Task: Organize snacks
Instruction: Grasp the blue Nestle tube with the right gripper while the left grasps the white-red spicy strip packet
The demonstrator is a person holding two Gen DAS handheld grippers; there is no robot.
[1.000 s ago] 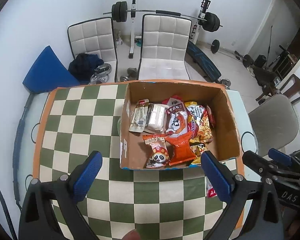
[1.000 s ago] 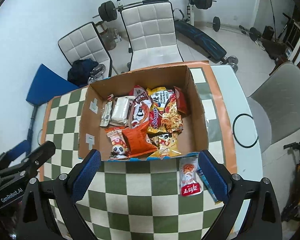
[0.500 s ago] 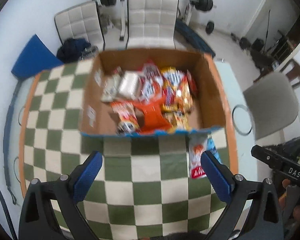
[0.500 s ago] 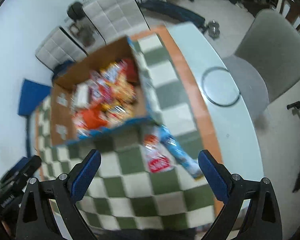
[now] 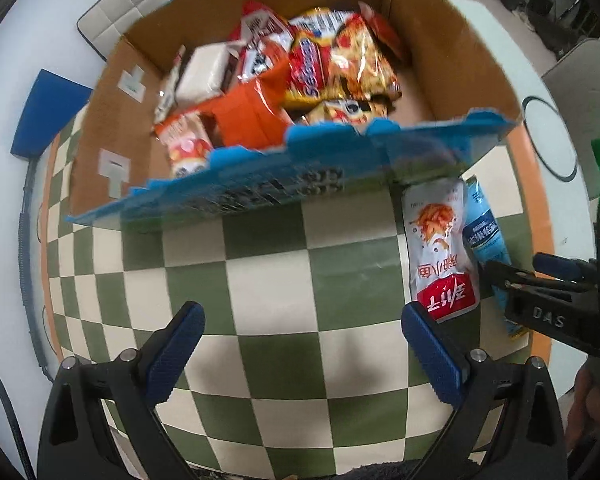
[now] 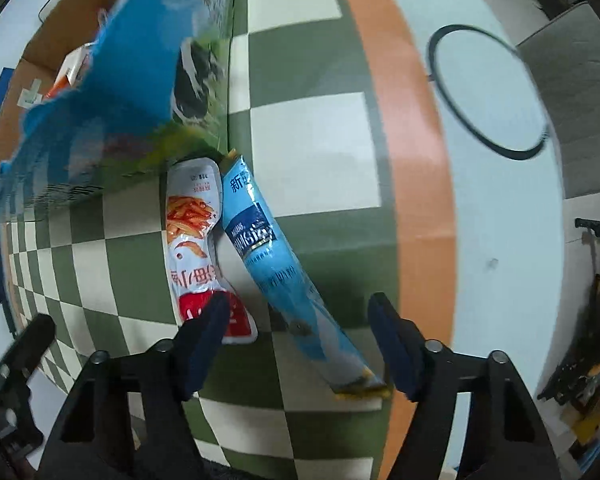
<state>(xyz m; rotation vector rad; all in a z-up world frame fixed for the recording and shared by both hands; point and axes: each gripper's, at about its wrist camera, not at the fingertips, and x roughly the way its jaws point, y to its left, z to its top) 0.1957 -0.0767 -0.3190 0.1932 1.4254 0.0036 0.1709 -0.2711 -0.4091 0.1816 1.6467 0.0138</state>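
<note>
Right tool point(image 6: 296, 336), lower centre of frame, closing astride blue packet point(image 6: 268, 248) on tabletop point(image 6: 308, 148), pads not yet pressing. Likely bound for box point(image 5: 452, 60), upper frame. Left tool point(image 5: 300, 344) released, empty.

2 packets point(image 6: 196, 240) lie side by side before the box point(image 5: 452, 40).

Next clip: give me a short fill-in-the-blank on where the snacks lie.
1. Two packets lie on the checkered cloth outside the ____.
2. The blue packet lies between the jaws of the ____ gripper.
3. The white and red packet lies on the ____.
Missing words: box; right; cloth
</note>
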